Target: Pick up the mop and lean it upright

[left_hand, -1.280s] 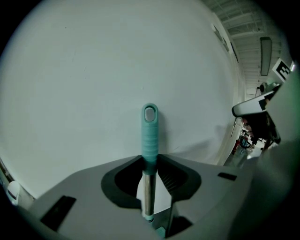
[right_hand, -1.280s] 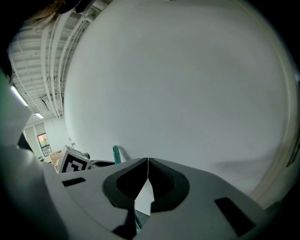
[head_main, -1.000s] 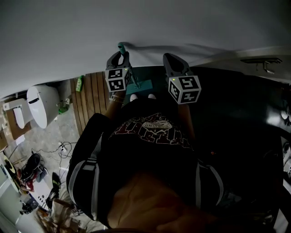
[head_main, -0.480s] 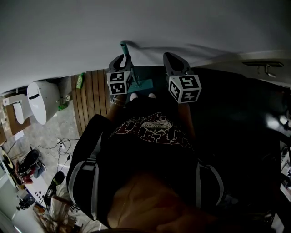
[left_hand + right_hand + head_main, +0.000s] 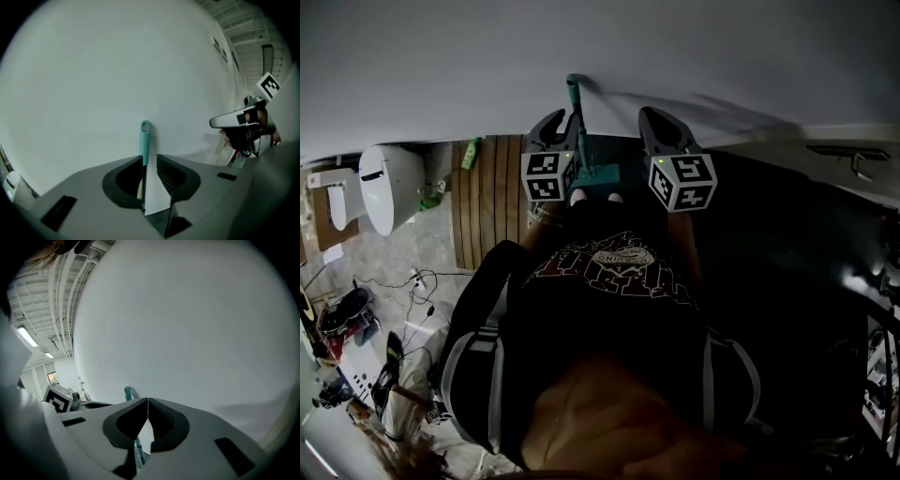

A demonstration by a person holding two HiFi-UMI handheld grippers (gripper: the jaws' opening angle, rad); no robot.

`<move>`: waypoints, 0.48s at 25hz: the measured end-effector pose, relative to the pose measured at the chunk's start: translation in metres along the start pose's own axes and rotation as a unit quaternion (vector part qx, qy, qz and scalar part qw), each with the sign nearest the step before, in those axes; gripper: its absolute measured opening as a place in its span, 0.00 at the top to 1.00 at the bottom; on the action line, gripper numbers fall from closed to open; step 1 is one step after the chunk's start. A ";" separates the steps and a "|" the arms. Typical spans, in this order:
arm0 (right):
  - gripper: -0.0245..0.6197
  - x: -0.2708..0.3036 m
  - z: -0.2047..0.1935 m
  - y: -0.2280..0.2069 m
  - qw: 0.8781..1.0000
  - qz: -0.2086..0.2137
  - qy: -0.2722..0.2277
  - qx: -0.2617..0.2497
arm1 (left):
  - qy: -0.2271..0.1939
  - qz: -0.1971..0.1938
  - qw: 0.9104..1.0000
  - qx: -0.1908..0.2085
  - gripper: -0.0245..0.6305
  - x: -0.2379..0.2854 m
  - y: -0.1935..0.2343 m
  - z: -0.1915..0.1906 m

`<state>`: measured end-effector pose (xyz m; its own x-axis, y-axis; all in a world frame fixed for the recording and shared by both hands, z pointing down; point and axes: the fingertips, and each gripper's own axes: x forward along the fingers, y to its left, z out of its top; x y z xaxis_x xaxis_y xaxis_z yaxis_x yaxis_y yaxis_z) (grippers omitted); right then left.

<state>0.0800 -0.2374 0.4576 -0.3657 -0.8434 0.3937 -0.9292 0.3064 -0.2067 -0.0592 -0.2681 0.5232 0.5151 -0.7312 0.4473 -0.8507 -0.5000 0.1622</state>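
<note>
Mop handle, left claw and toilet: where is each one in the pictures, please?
mop handle [image 5: 145, 138]: left gripper view, on its teal grip.
left claw [image 5: 149, 158]: left gripper view, midway between the fingertips; jaws closing, handle between them.
toilet [image 5: 386, 187]: head view, on the white bowl.

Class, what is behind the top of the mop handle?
A bare white wall. Lower down, the handle runs between the jaws of the left claw, which are closing, and the rest of it is covered.

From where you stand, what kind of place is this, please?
Probably a mock bathroom built inside a workshop or lab. A toilet stands beside wooden floor slats, loose cables lie on the floor, and bare ceiling pipes run overhead.
</note>
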 end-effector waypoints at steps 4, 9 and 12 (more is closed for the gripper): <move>0.93 0.000 0.002 0.009 1.000 0.013 -0.004 -0.005 | -0.020 0.002 1.000 -0.010 0.79 -0.018 -0.003 0.013; 0.93 0.000 0.003 0.022 0.999 0.029 -0.006 -0.012 | -0.045 0.007 0.999 -0.010 0.83 -0.038 -0.008 0.027; 0.93 0.000 0.003 0.033 0.999 0.042 -0.007 -0.016 | -0.060 0.005 0.998 -0.002 0.86 -0.050 -0.012 0.034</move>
<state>0.0491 -0.2287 0.4477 -0.4423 -0.8197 0.3641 -0.8964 0.3904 -0.2100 -0.0713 -0.2416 0.4695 0.5153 -0.7864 0.3408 -0.8561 -0.4909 0.1617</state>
